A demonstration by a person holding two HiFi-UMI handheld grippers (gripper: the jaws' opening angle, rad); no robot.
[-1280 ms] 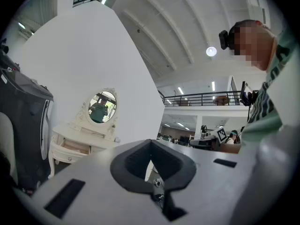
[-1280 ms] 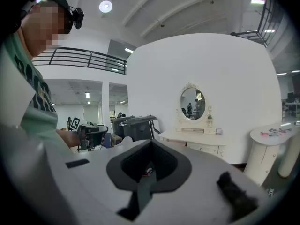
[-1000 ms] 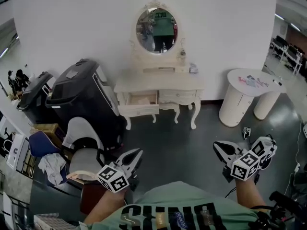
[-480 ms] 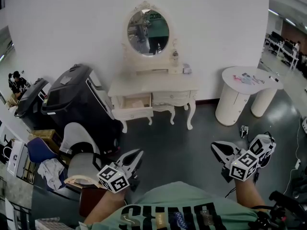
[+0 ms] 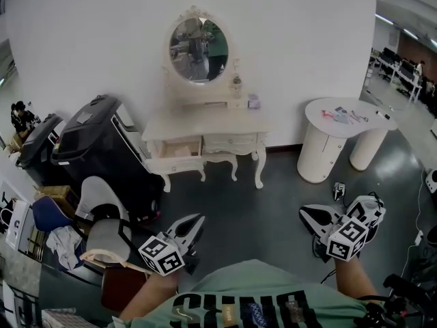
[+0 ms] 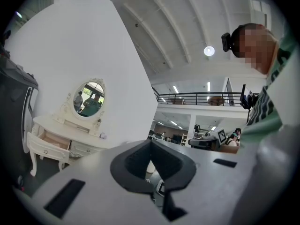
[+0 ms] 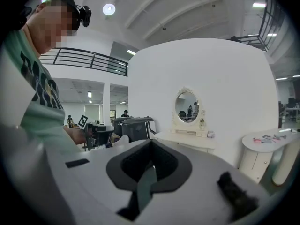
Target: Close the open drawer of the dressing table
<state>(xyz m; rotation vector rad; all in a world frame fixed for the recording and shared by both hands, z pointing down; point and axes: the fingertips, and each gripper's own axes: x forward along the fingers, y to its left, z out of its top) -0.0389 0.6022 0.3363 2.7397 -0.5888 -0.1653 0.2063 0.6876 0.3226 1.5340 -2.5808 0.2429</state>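
The cream dressing table (image 5: pixel 213 123) with its oval mirror (image 5: pixel 198 41) stands against the white wall, far ahead of both grippers. Its left drawer (image 5: pixel 175 153) is pulled out, and the right one sits flush. The left gripper view shows the table (image 6: pixel 60 123) and the open drawer (image 6: pixel 47 143) small at the left. My left gripper (image 5: pixel 198 219) (image 6: pixel 150 142) is shut and holds nothing. My right gripper (image 5: pixel 306 212) (image 7: pixel 151 142) also looks shut and empty. Both hang low near the person's green shirt, several steps from the table.
Two large black cases (image 5: pixel 95 139) stand left of the dressing table. In front of them is a grey chair (image 5: pixel 102 214) with cloth and boxes around it. Two white round pedestal tables (image 5: pixel 334 132) stand at the right, with a small device (image 5: pixel 338 190) on the dark floor nearby.
In the head view the dressing table, black cases and round tables have slid leftward. Both grippers keep their place in the frame, jaws unchanged.
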